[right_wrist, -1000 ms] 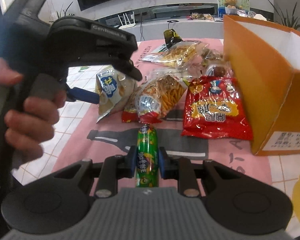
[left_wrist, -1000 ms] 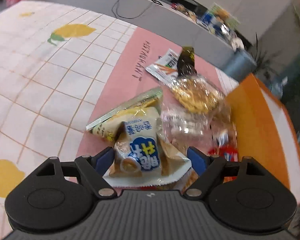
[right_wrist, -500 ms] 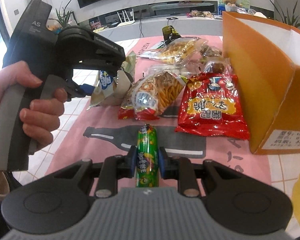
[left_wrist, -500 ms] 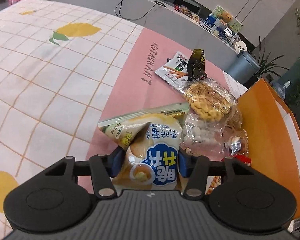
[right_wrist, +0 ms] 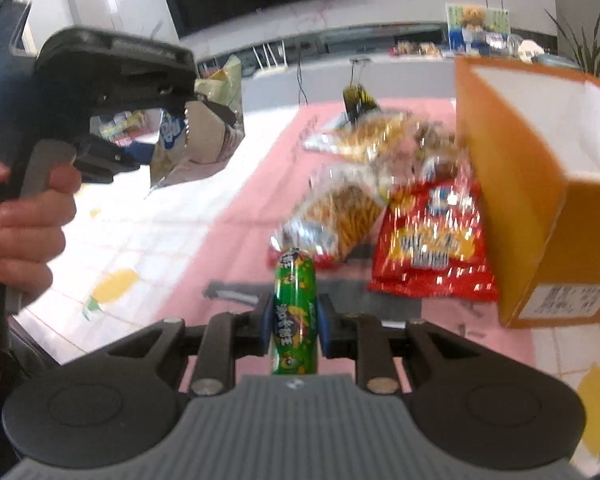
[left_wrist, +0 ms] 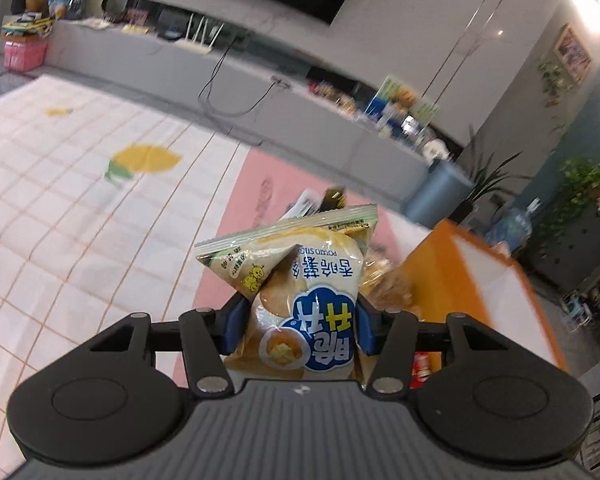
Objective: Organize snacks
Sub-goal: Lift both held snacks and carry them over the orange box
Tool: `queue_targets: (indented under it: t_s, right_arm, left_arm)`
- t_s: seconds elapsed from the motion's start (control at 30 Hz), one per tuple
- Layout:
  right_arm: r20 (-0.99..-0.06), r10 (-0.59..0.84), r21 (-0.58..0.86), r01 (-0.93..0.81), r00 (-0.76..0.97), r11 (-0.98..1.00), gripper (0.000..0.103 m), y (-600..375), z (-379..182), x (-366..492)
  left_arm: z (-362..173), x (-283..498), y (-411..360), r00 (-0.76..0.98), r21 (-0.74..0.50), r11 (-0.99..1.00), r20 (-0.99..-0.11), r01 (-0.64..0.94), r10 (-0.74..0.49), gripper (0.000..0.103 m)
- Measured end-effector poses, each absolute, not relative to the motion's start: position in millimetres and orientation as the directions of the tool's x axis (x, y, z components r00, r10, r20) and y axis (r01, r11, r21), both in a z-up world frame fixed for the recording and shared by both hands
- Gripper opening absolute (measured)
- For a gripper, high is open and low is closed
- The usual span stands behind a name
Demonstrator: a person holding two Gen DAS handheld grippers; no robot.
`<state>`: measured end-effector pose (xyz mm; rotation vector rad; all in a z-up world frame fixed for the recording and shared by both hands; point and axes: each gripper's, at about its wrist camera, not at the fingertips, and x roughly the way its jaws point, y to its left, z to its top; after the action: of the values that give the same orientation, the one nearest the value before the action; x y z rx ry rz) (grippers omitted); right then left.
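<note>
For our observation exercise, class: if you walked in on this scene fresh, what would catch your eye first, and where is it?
First, the pale crinkly potato-stick bag with a blue cloud logo, pinched in the left gripper and lifted above the table. Next, the slim green foil snack tube clamped in the right gripper. To the right stands the tall open orange cardboard box, with a shiny red snack bag lying beside it.

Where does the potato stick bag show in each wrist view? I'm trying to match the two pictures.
Left wrist view: the potato stick bag sits bottom centre, pinched in the left claw.
Right wrist view: the same bag hangs upper left, off the table, in that claw; the right claw holds a green tube.
Shared landmark: the orange box, at right in both.
</note>
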<state>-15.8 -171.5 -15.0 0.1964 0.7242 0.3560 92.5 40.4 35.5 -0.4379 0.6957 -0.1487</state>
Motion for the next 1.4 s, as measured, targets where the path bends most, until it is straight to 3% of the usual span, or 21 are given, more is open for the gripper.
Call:
queue_targets:
  t_s: [0.2,0.43,0.77,0.93,1.07,1.4]
  right_arm:
    - [-0.439,0.412,0.377,-0.253,0.798,0.891,0.02,-204.7,40.3,-35.8]
    - [-0.309,0.286,0.362,-0.166,0.907,0.917,0.02,-272.1,92.8,-39.2]
    - [-0.341,0.045,0.299,0.063,0.939,0.952,0.02,-365.3,82.0,-8.9]
    - [-0.349,-0.026,0.313,0.142,0.937,0.939,0.02,-387.1,65.8,-6.8]
    - [-0.366,0.001,0.39,0.153,0.931,0.908,0.02,-402.2,56.1,1.7]
    - [-0.359,-0.007,0.383,0.154,0.933,0.911,0.02,-403.7,55.1,-6.6]
  left_arm:
    - [77.3,73.9,26.4,0.785,-0.476,0.877,-0.517,0.066,-0.34,0.061]
    - [111.8,69.3,-19.6,0.774,-0.485,0.856,-0.467,0.18,-0.427,0.061]
    - [106.8,99.5,-123.5,0.678,-0.489,0.798,-0.454,0.352,-0.578,0.061]
    - [82.7,116.9,-163.5,0.636,-0.474,0.807,-0.51,0.353,-0.579,0.061]
    - [63.9,125.2,-187.7,0.622,-0.439,0.826,-0.548,0.354,-0.559,0.061]
    - [18.9,133.4,-219.3,0.574,-0.421,0.842,-0.617,0.337,-0.539,0.061]
